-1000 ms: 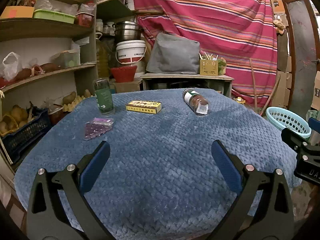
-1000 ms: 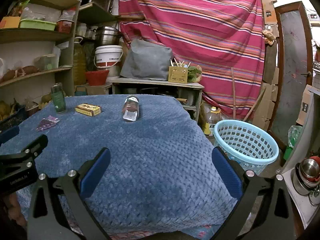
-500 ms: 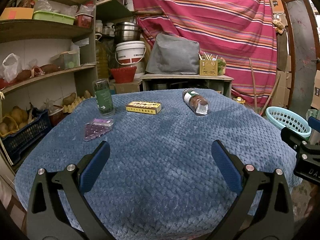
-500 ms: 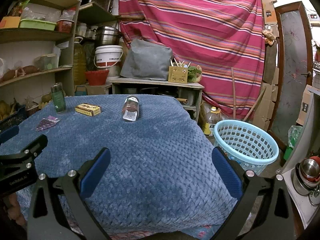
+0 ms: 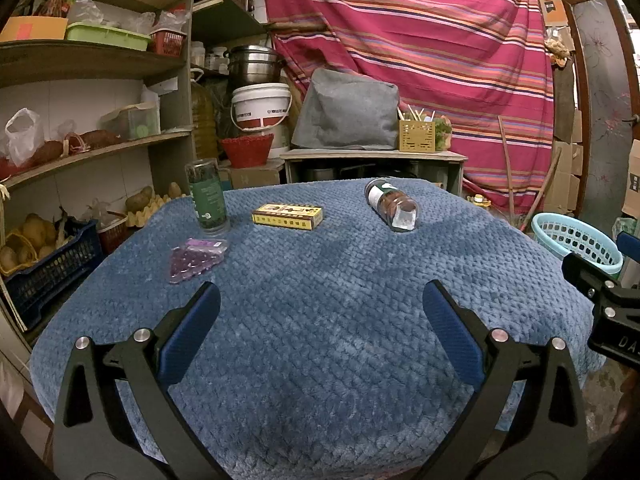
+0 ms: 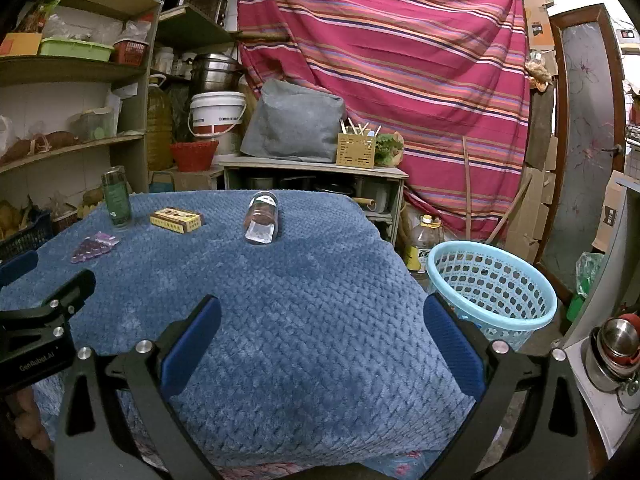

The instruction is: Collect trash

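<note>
On the blue quilted table lie a purple plastic packet, a yellow box, and a clear jar on its side. A green bottle stands upright at the far left. The same items show in the right wrist view: packet, box, jar, bottle. A light blue basket stands on the floor right of the table. My left gripper is open and empty over the near table. My right gripper is open and empty near the table's right front.
Shelves with produce, bags and tubs line the left side. A low cabinet with a grey bag stands behind the table before a striped curtain. An oil bottle stands on the floor by the basket. Pots sit at right.
</note>
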Motion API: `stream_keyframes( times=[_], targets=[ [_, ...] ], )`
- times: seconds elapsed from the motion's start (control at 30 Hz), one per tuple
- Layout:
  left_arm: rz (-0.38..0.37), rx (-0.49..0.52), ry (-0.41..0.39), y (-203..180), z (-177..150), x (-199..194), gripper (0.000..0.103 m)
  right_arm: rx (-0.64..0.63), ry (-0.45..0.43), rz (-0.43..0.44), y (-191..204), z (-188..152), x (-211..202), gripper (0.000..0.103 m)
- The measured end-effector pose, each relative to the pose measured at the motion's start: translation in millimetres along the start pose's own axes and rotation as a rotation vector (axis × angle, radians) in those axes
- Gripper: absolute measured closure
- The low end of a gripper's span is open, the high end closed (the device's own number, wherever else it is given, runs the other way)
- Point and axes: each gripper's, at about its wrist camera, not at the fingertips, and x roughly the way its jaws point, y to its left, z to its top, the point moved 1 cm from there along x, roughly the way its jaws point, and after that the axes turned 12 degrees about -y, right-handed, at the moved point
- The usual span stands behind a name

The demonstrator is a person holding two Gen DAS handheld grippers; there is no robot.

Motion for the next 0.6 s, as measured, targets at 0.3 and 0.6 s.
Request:
stream_keyframes(
  times=[0.3, 0.6],
  targets=[
    [0.000, 0.001, 0.000, 1.2, 1.1, 0.3, 0.005, 0.000, 0.001, 0.000, 0.7, -0.1, 0.0, 0.004],
    [0.001, 0.001, -0.003, 4.3, 3.9, 0.2, 0.005, 0.000, 0.001, 0.000, 0.8, -0.1, 0.0, 0.004]
  ],
)
